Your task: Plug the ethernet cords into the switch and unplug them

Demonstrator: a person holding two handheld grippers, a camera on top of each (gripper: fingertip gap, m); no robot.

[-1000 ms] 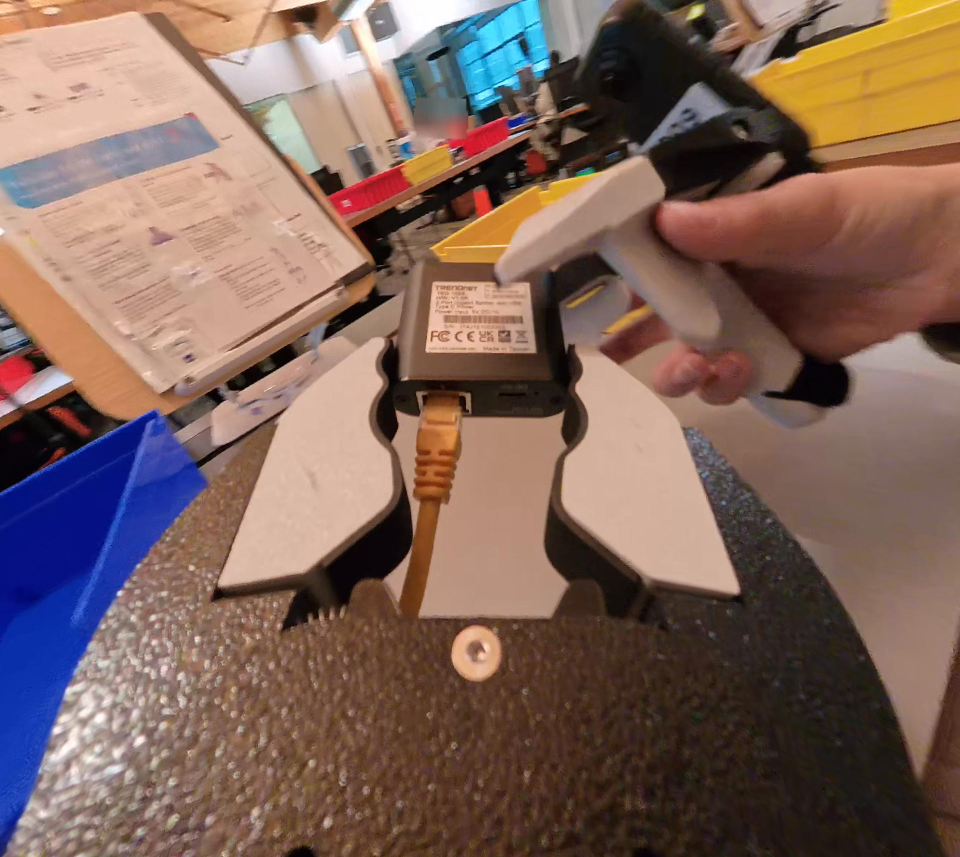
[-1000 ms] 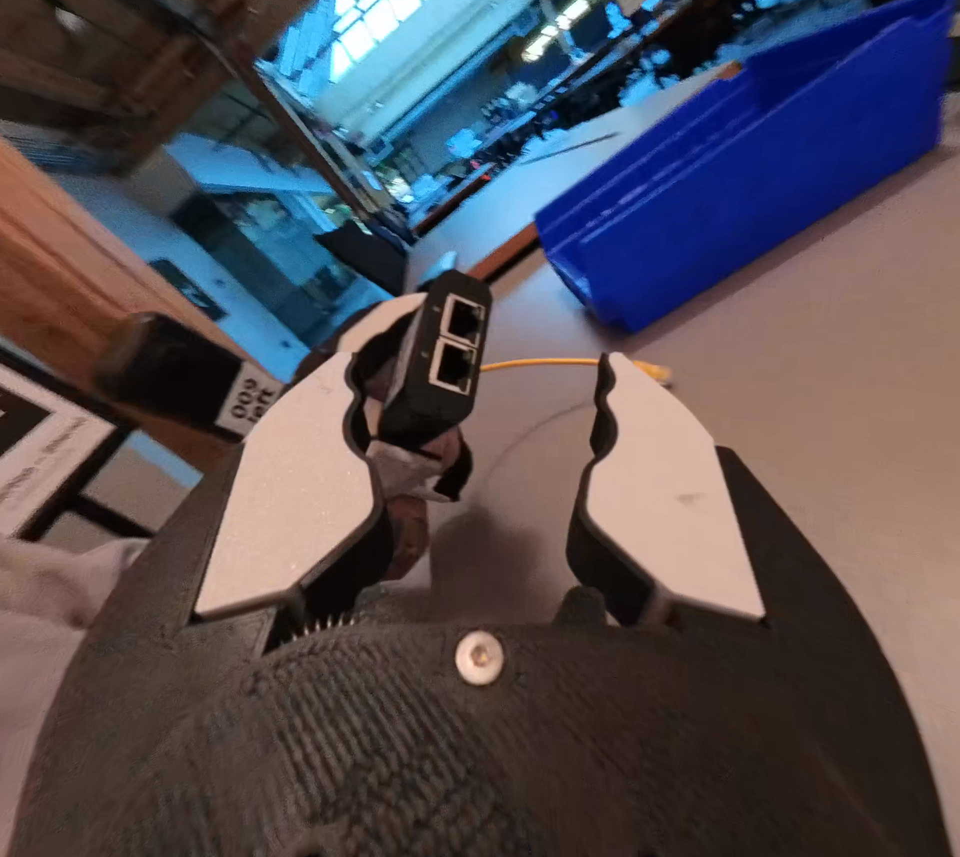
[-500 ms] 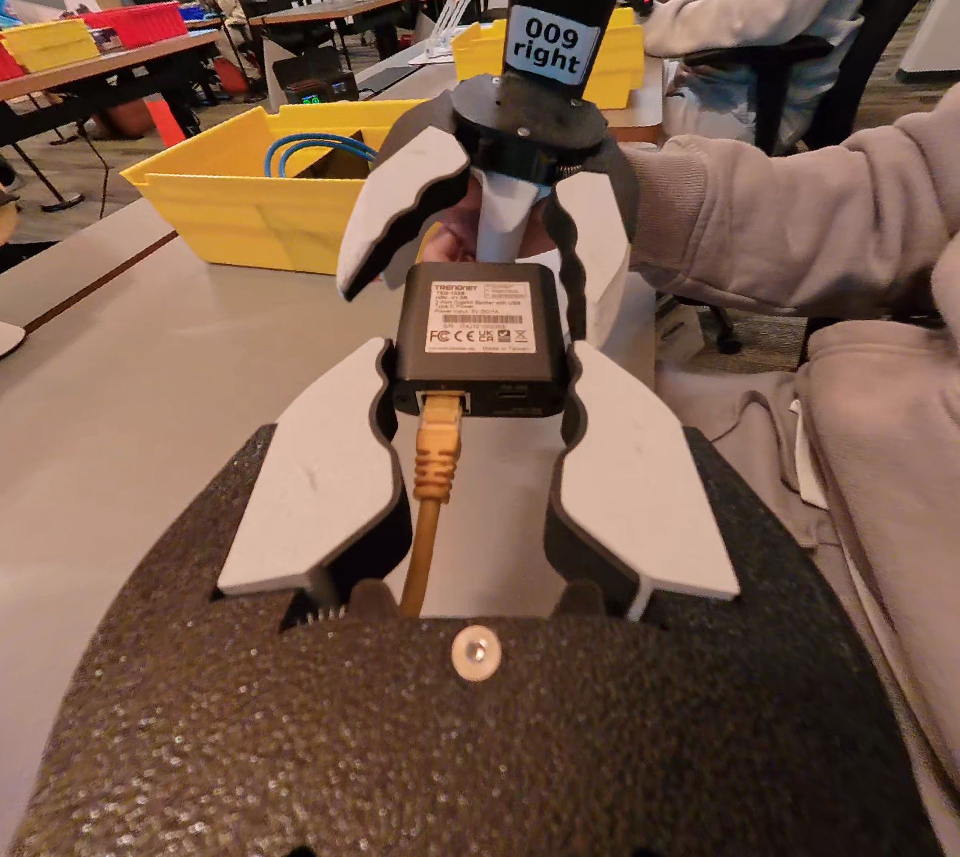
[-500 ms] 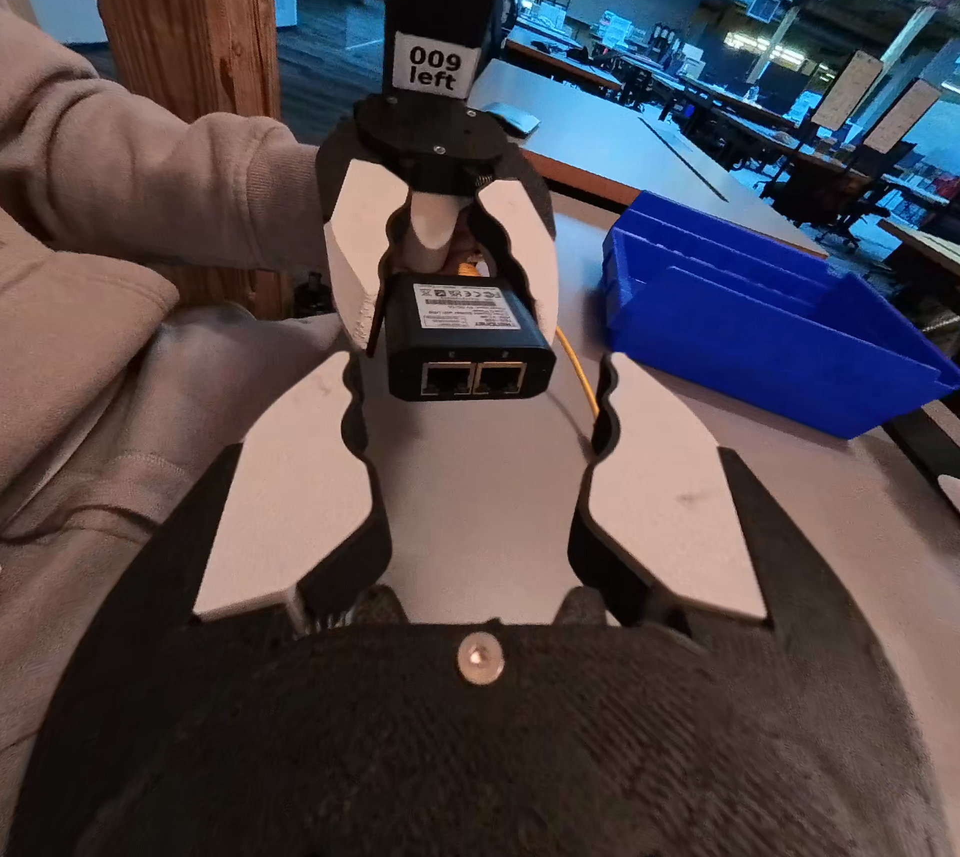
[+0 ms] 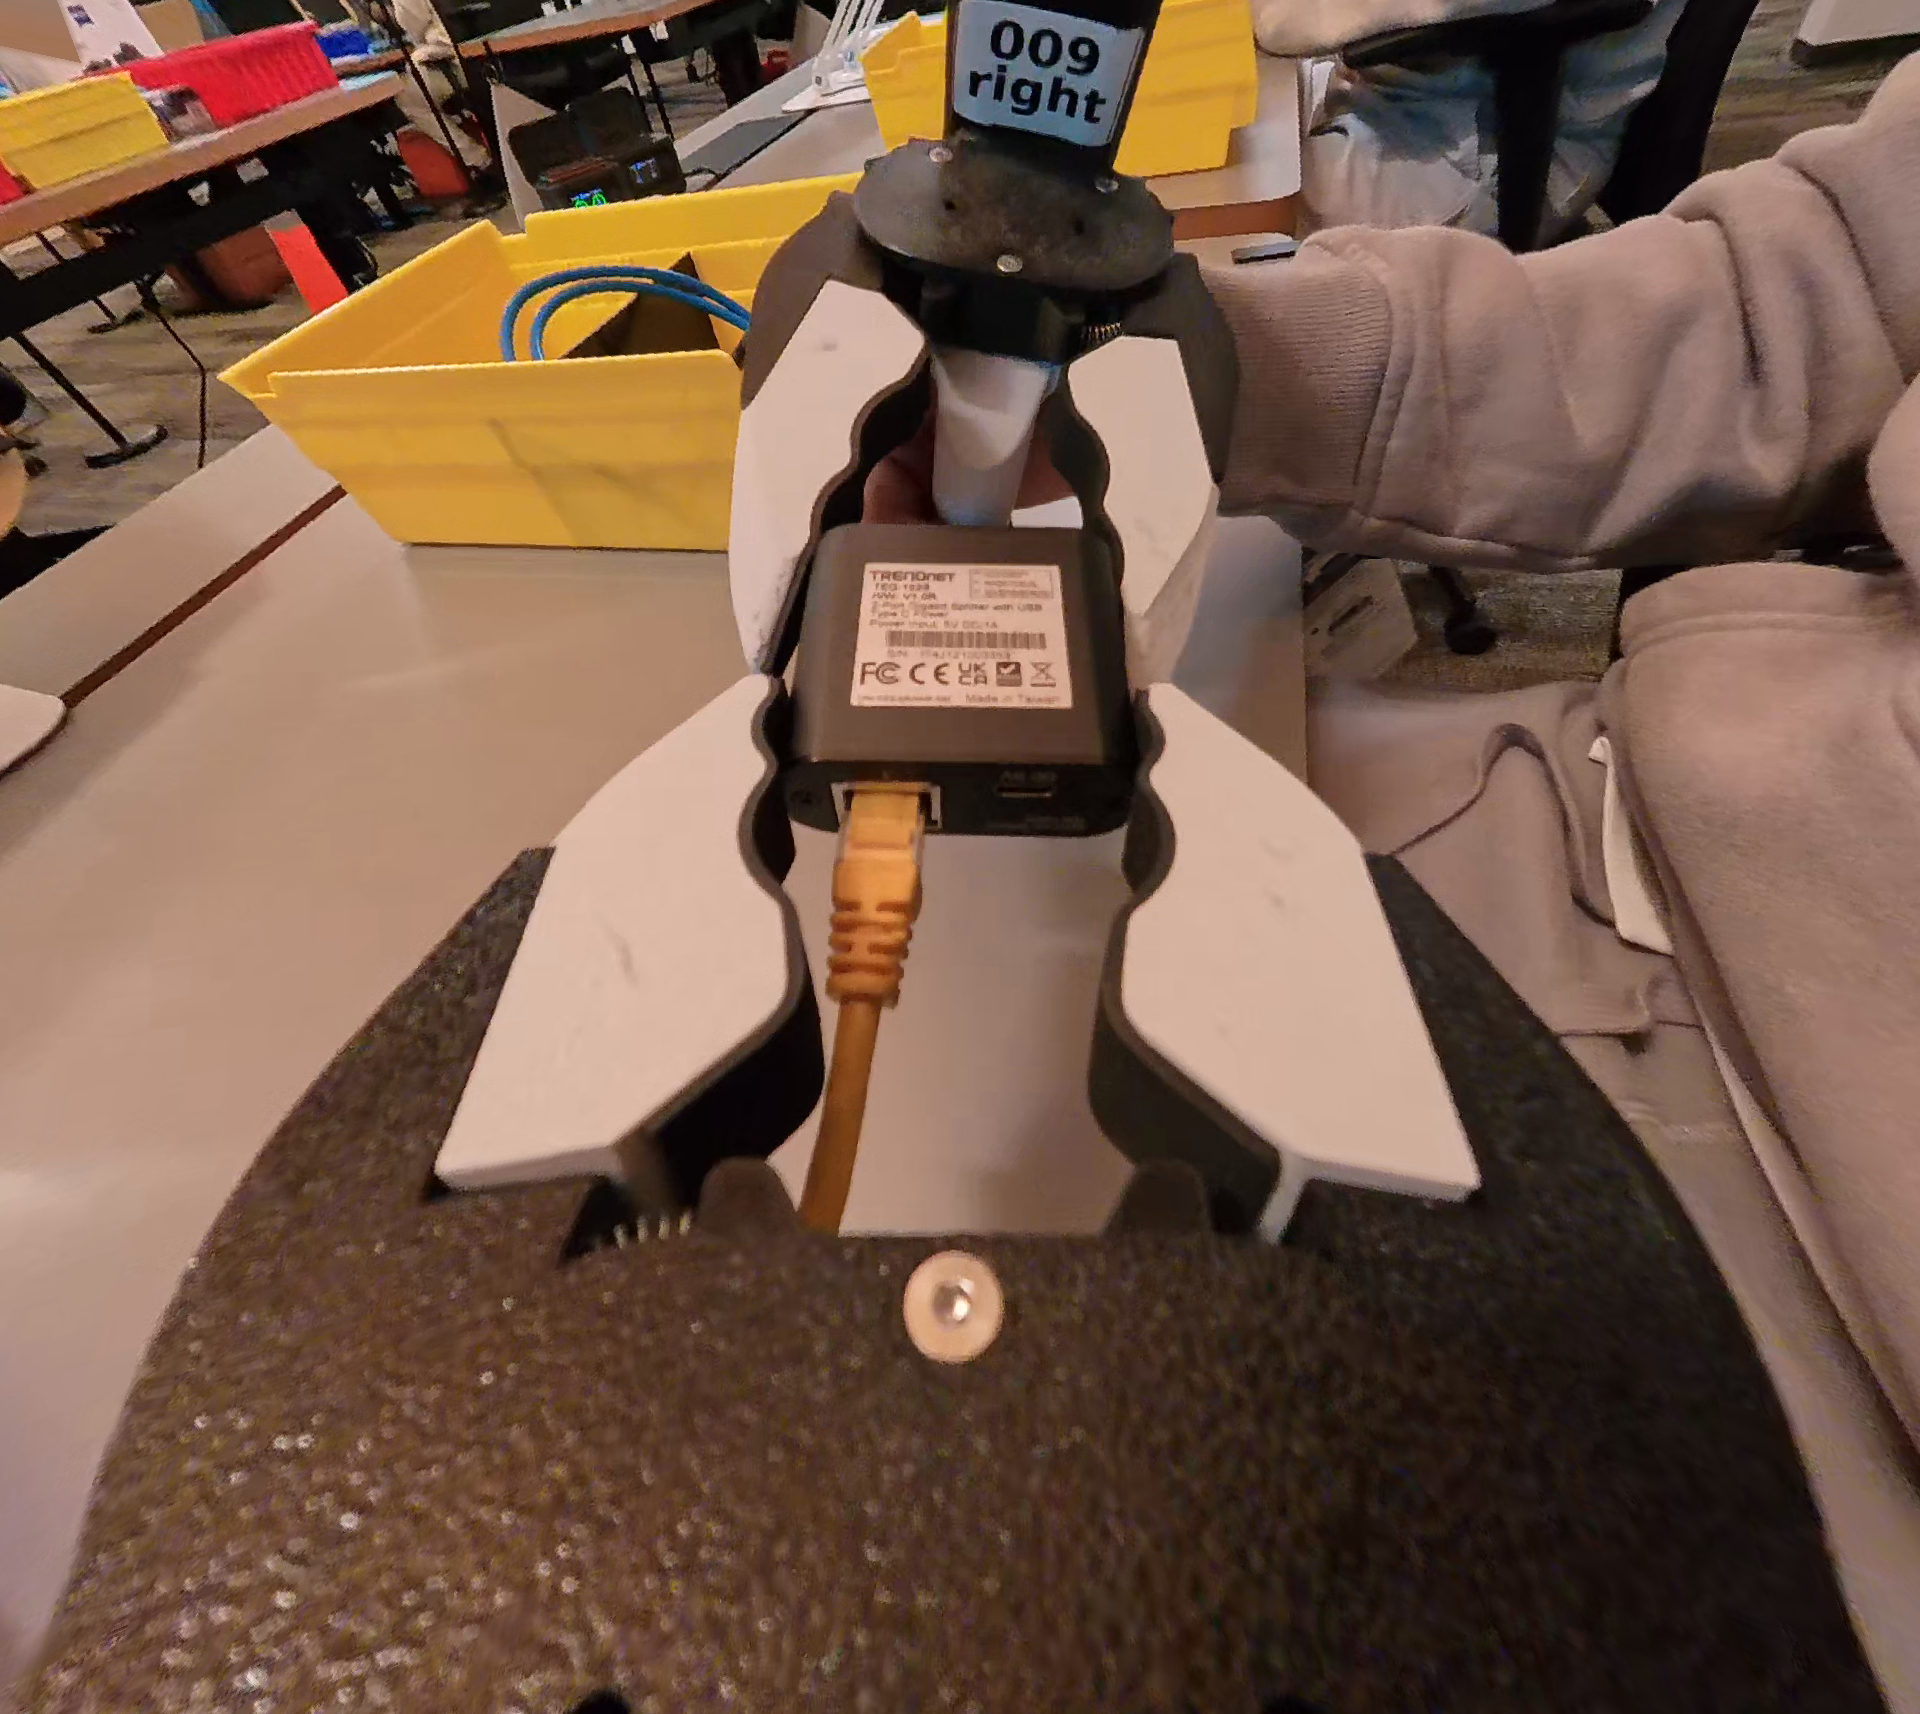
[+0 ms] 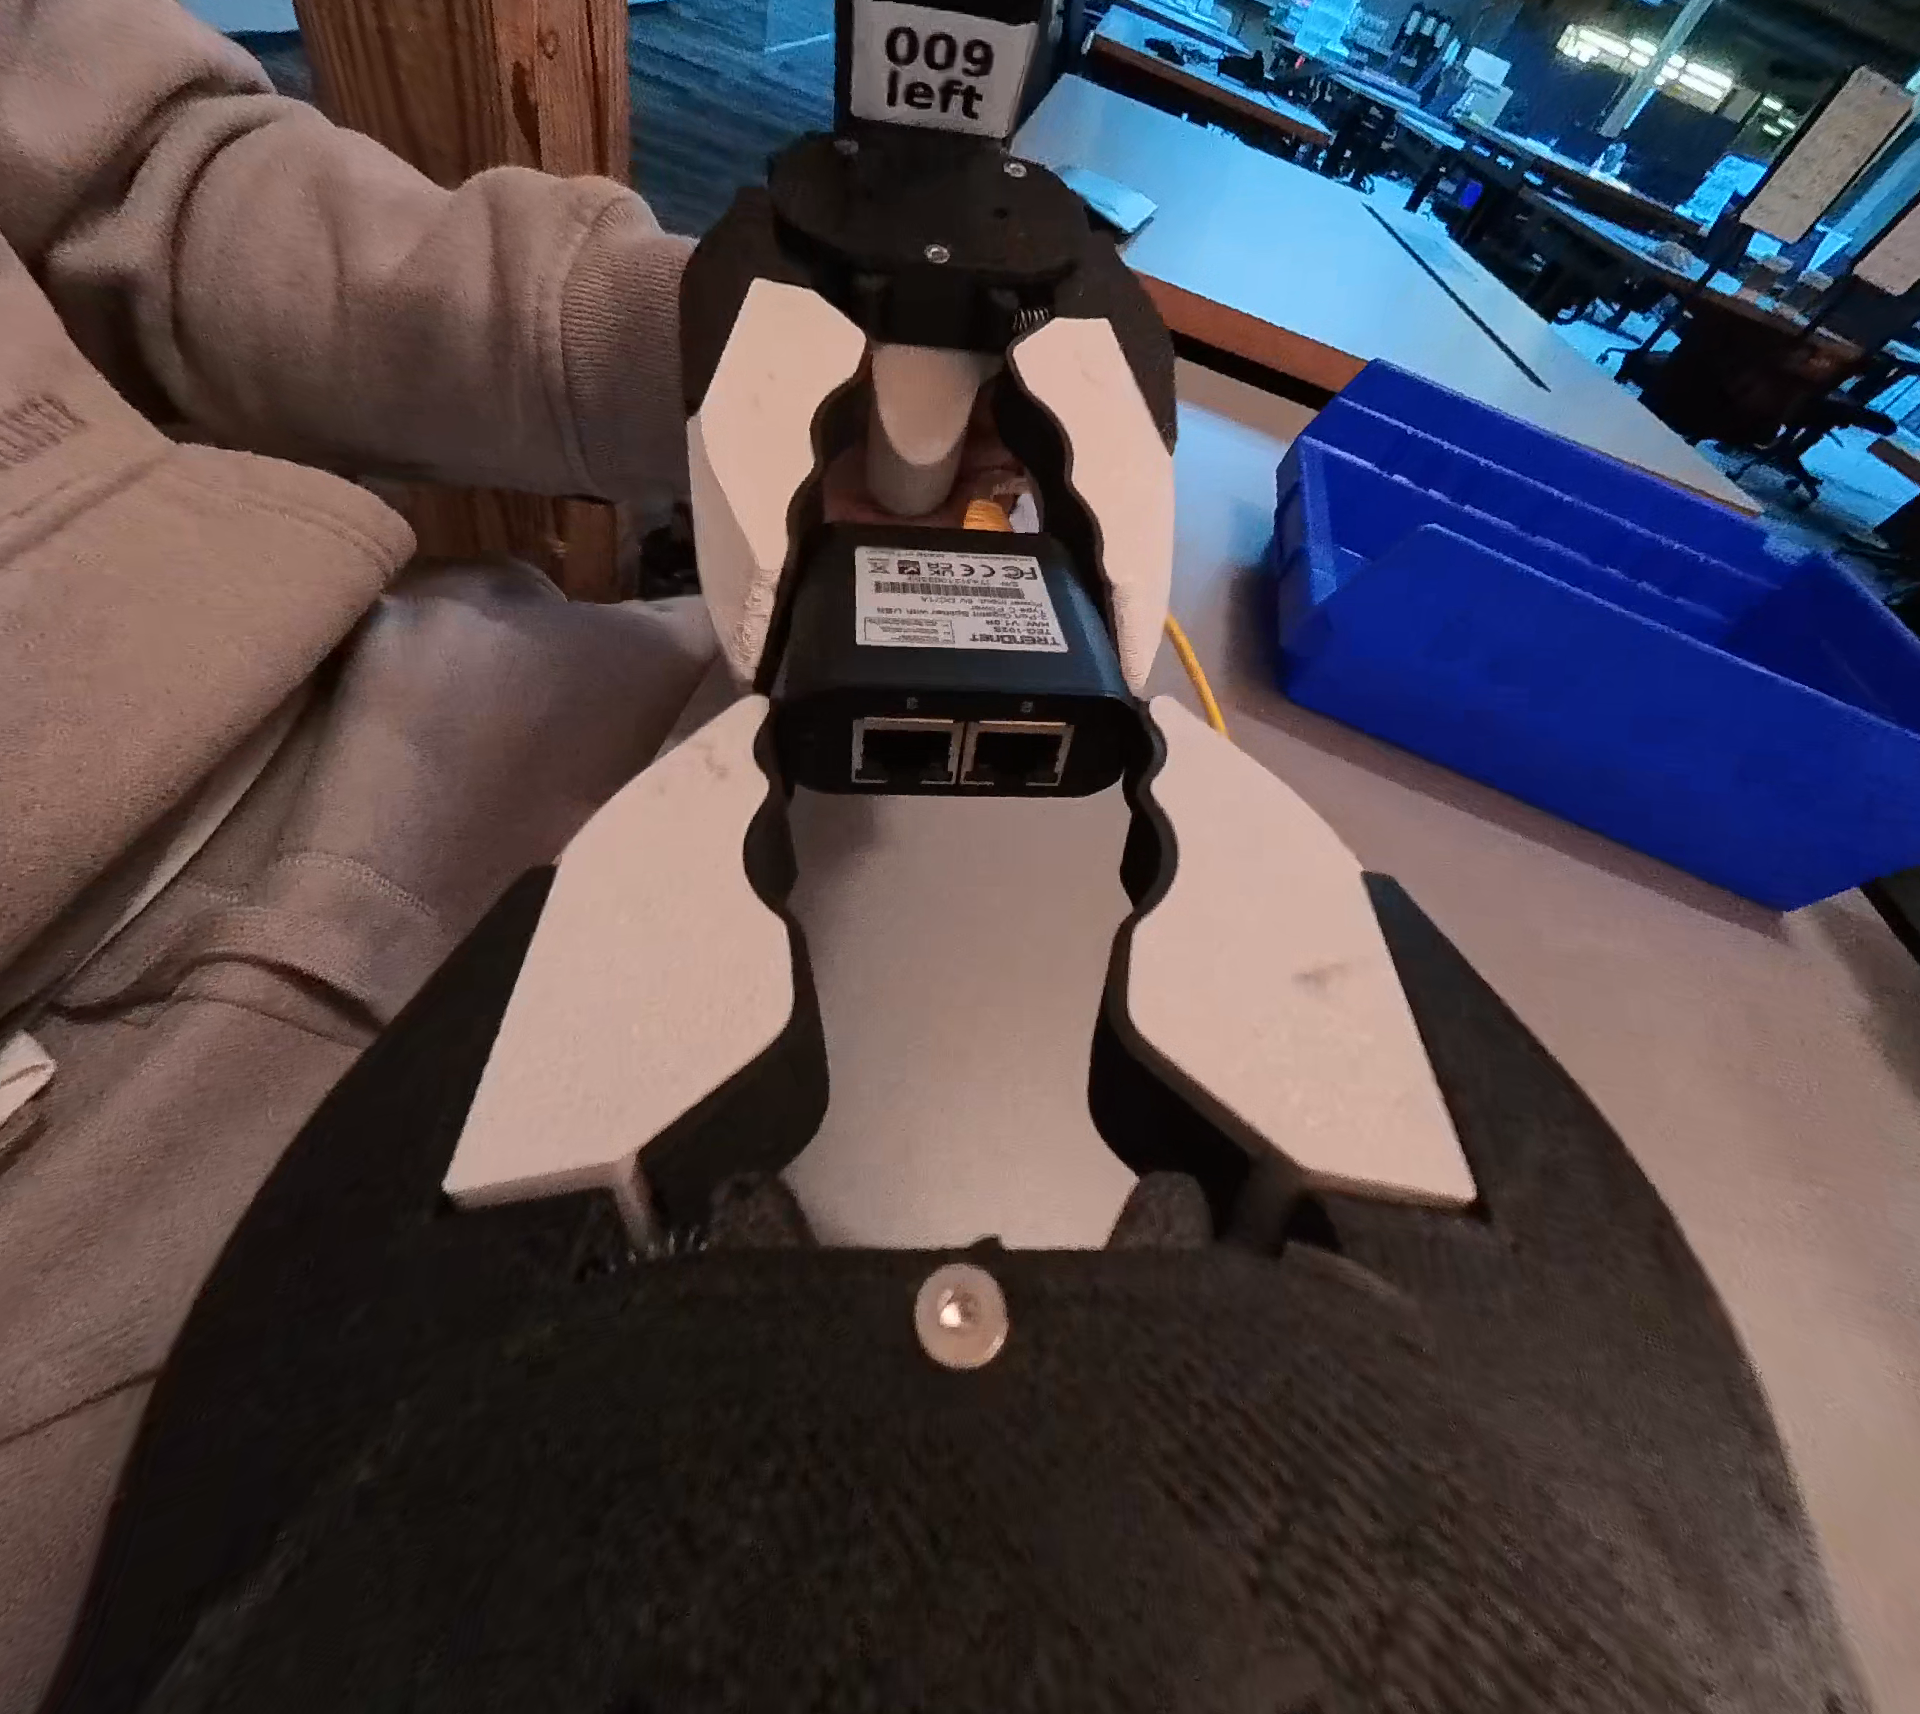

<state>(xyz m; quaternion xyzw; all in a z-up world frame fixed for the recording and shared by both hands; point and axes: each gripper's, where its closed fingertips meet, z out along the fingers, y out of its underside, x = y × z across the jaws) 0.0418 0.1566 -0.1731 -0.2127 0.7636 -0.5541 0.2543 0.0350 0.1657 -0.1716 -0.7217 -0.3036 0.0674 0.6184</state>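
A: It is an open workshop hall with rows of tables; close by is a pale grey bench (image 5: 260,781).

B: What is on it?

A: A yellow bin (image 5: 499,428) holding a coil of blue cable (image 5: 613,293) on one side, and a blue bin (image 6: 1579,625) on the other. A person's grey sleeve (image 5: 1507,376) reaches in from the side.

B: And the tongs?

A: The left tongs (image 5: 956,719) pinch the black switch (image 5: 961,656) by its sides, above the bench. An orange ethernet cord (image 5: 868,937) sits plugged into its near port and runs back between the fingers.

B: The right ones?

A: The right tongs (image 6: 956,719) face the left ones, spread about as wide as the switch, their tips at its two corners. Whether they press on it, I cannot tell. The two ports (image 6: 961,750) on that end are bare.
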